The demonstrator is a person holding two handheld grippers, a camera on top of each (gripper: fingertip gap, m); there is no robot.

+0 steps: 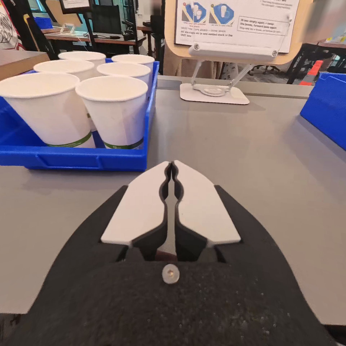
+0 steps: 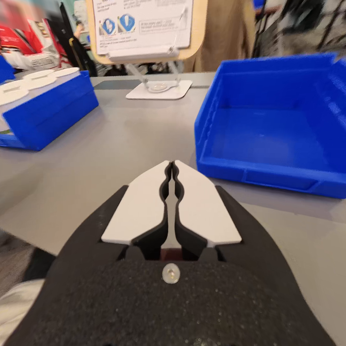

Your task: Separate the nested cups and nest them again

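Grey worktop point(image 1: 215, 142), matt, in an office-like room with desks and chairs behind.

Left gripper point(image 1: 171, 162): one, nearest the left wrist view, held low and level over the worktop, its white fingers point(image 1: 144, 202) pressed tip to tip, nothing between them.

Right gripper point(image 2: 171, 162): one, likewise low and level, fingertips meeting, nothing held.

Blue bin, left point(image 1: 78, 159): one, just beyond and to the left of the left gripper. Holds six white paper cups point(image 1: 112, 110), upright, separate, in two rows of three, rims close together; green bands near the bases of the two nearest.

Blue bin, right point(image 2: 271, 174): one, ahead and to the right of the right gripper, nothing inside it.

Instruction sheet on a white stand point(image 1: 213, 93): one, at the far edge of the worktop, between the two bins.
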